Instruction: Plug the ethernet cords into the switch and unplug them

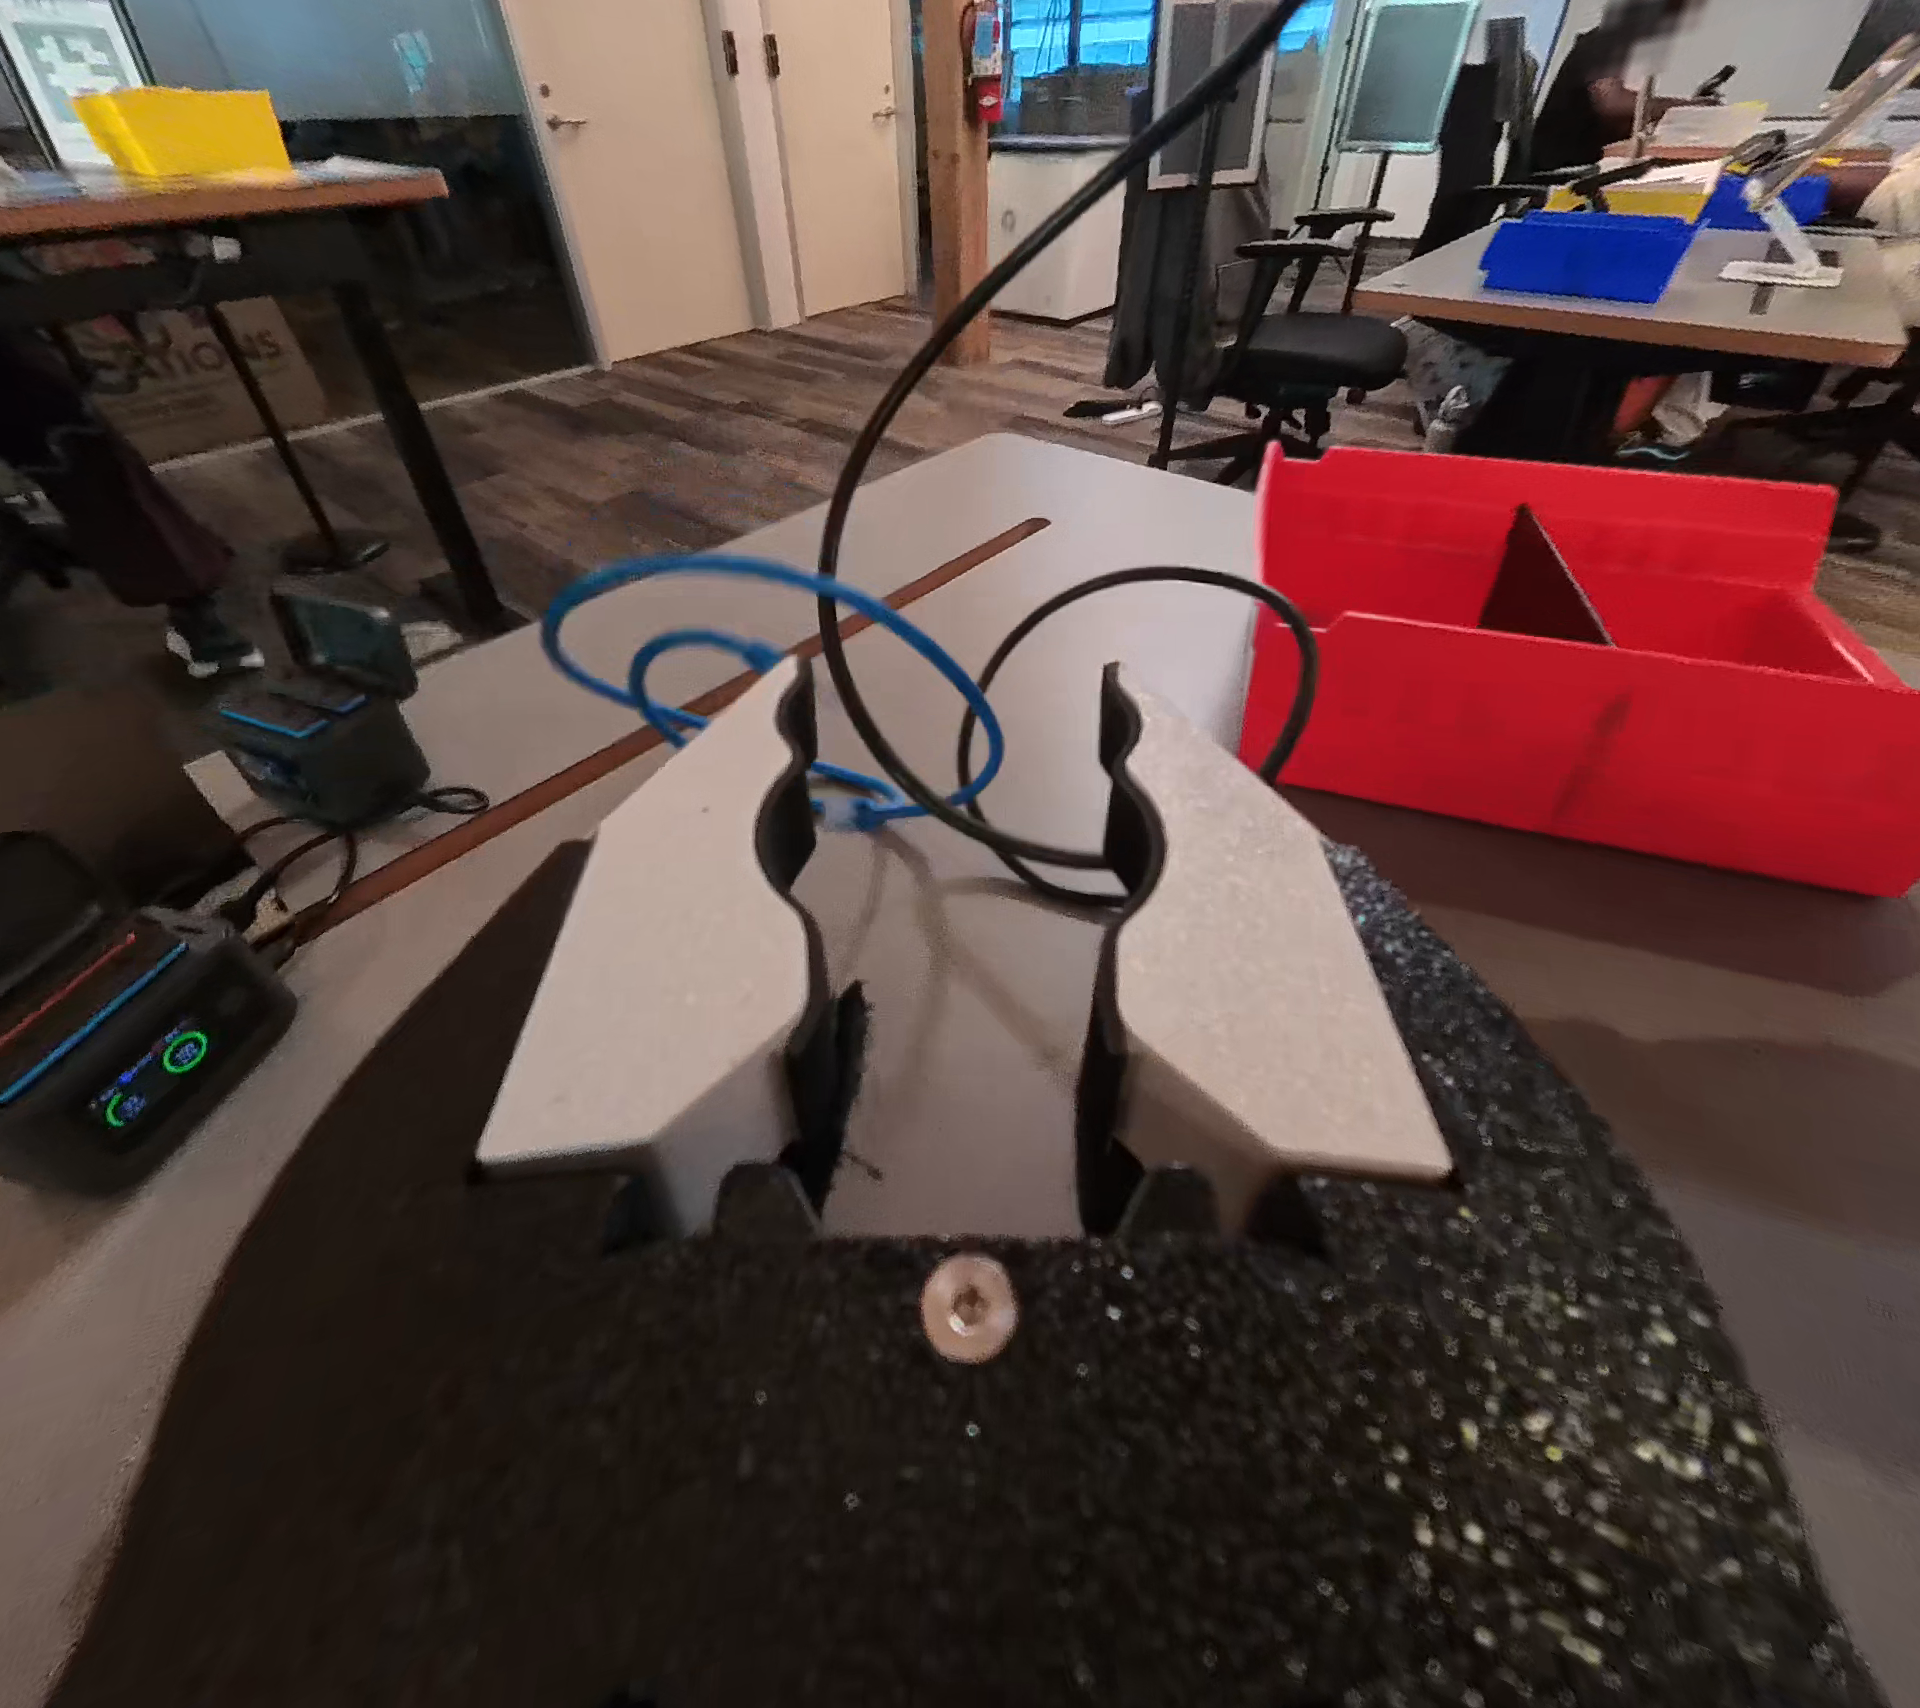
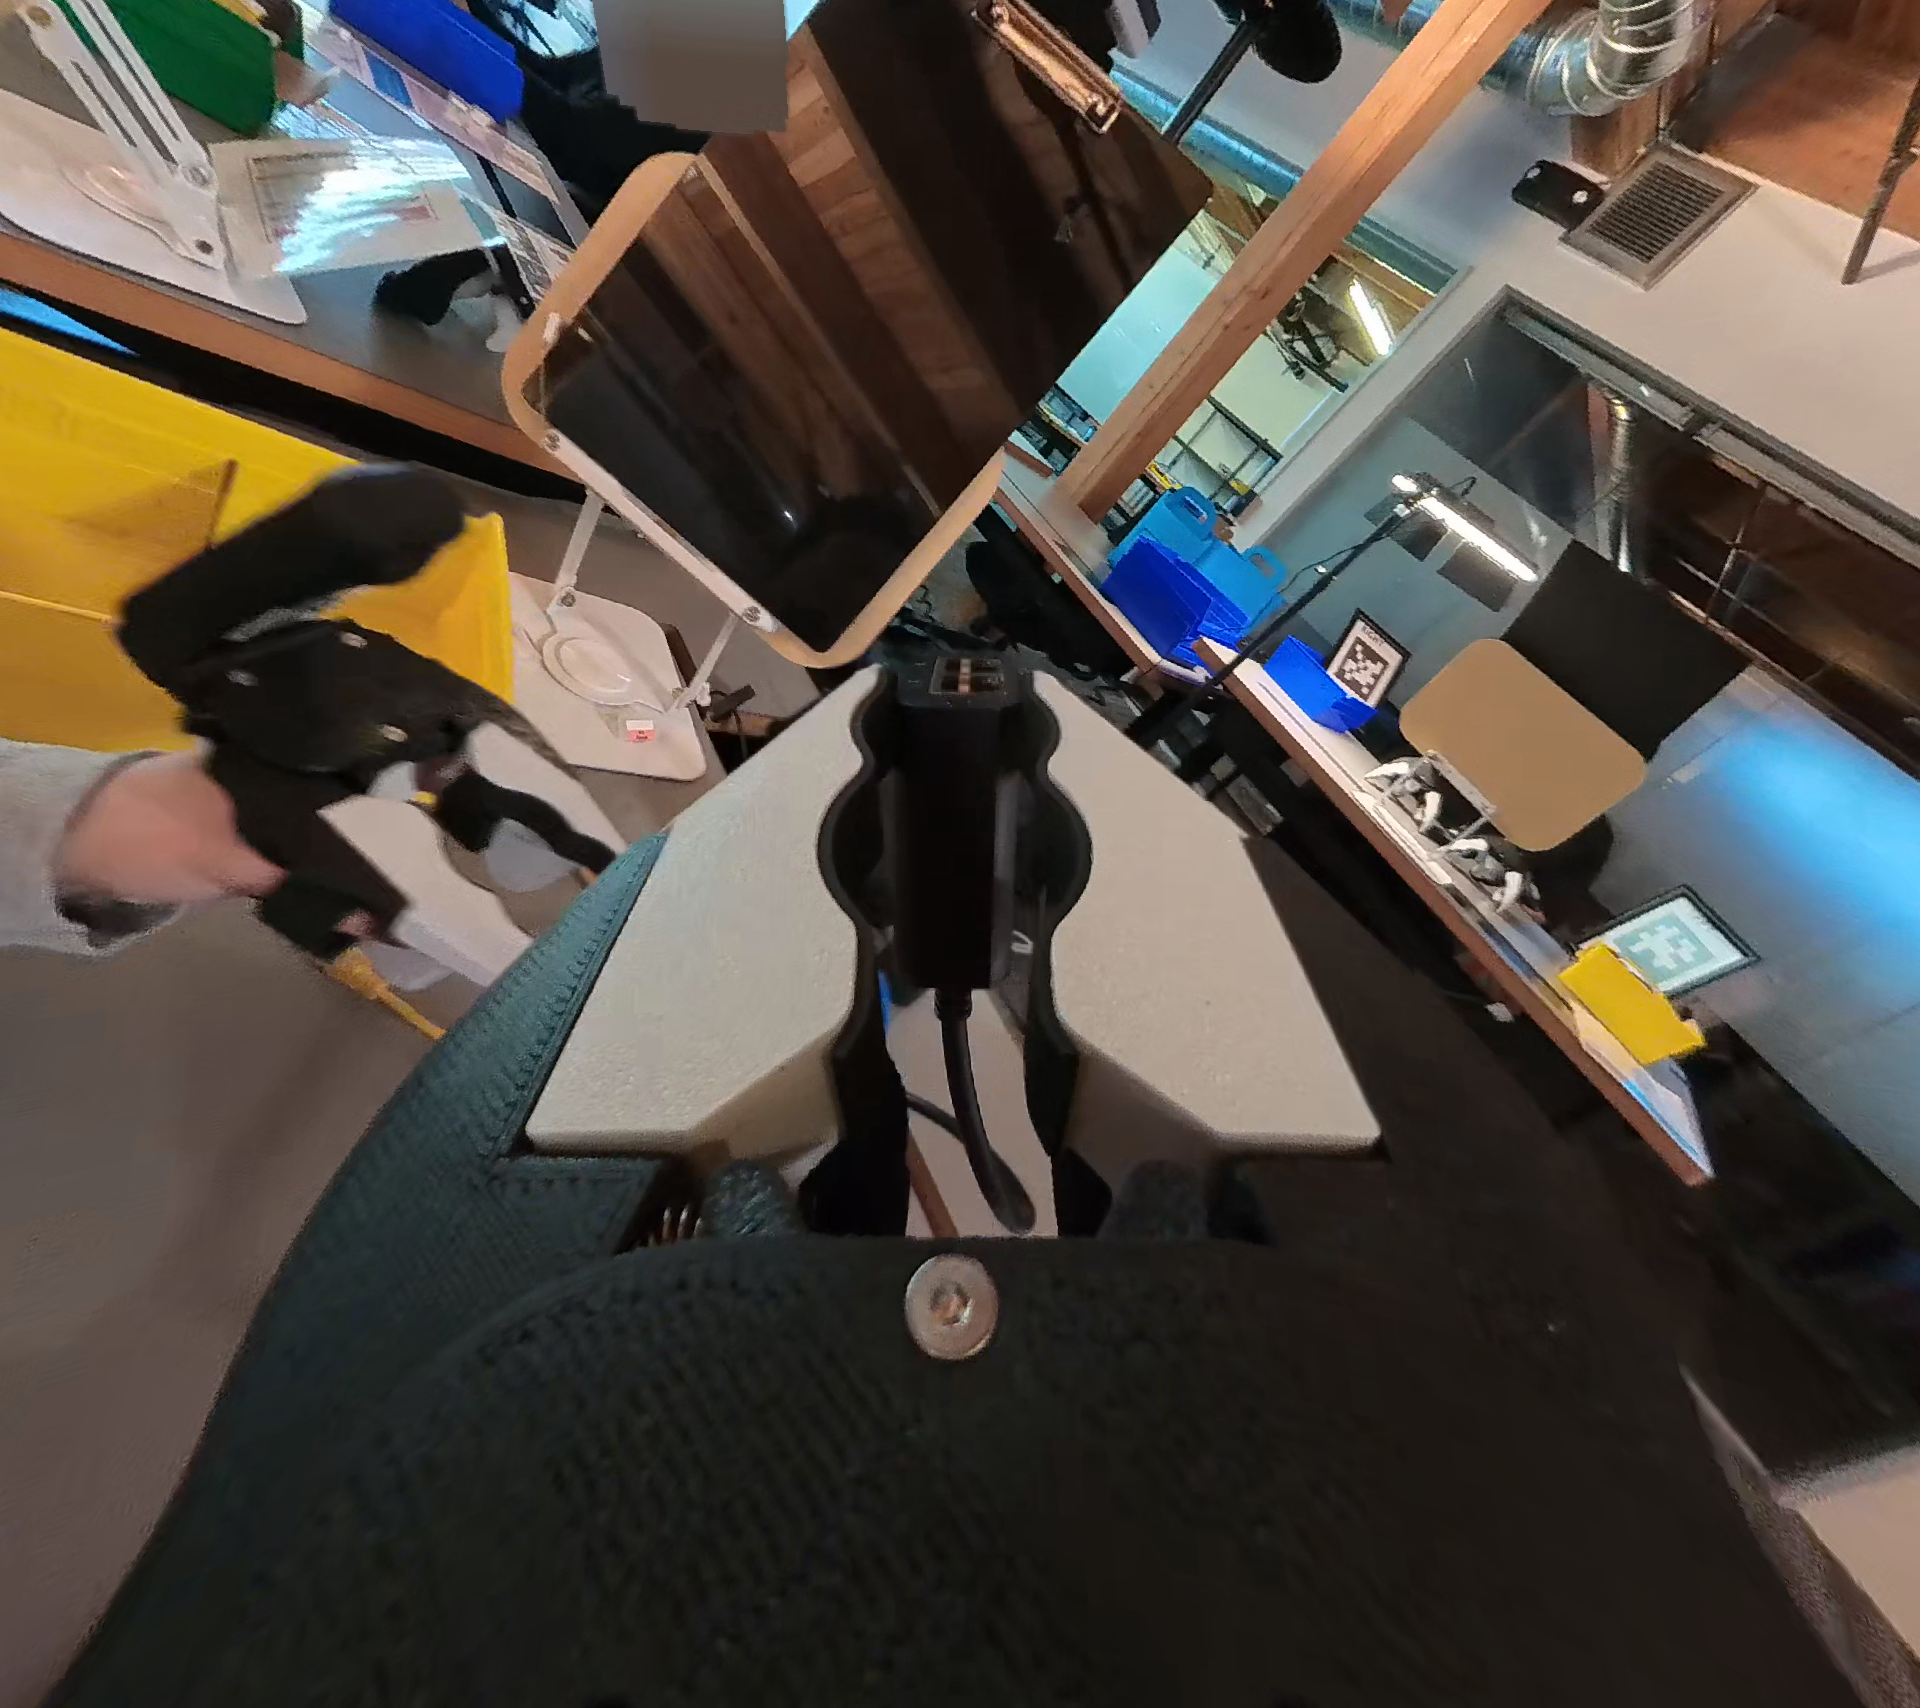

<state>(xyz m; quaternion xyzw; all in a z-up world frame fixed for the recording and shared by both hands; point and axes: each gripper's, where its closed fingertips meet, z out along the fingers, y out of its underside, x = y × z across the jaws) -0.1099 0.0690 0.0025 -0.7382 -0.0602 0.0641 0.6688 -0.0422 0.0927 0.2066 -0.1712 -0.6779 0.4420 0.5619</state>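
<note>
Right gripper [image 2: 956, 723] closed around the small black box-shaped network switch [image 2: 943, 827], lifted off the grey table, ports facing away from the camera, thin black power cable [image 2: 971, 1097] trailing back from the rear end between the grey fingers. Left gripper [image 1: 956, 682] spread wide and empty, low over the grey table [image 1: 1039, 495], looped thin blue ethernet cord [image 1: 769, 609] lying just beyond the fingertips, left of the red plastic divided bin [image 1: 1558, 702], black cable [image 1: 862, 536] arching up across the blue loops

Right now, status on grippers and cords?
Left gripper open, empty. Right gripper shut on switch, lifted. Blue cord coiled on table, unplugged. Black cable loops across.
</note>
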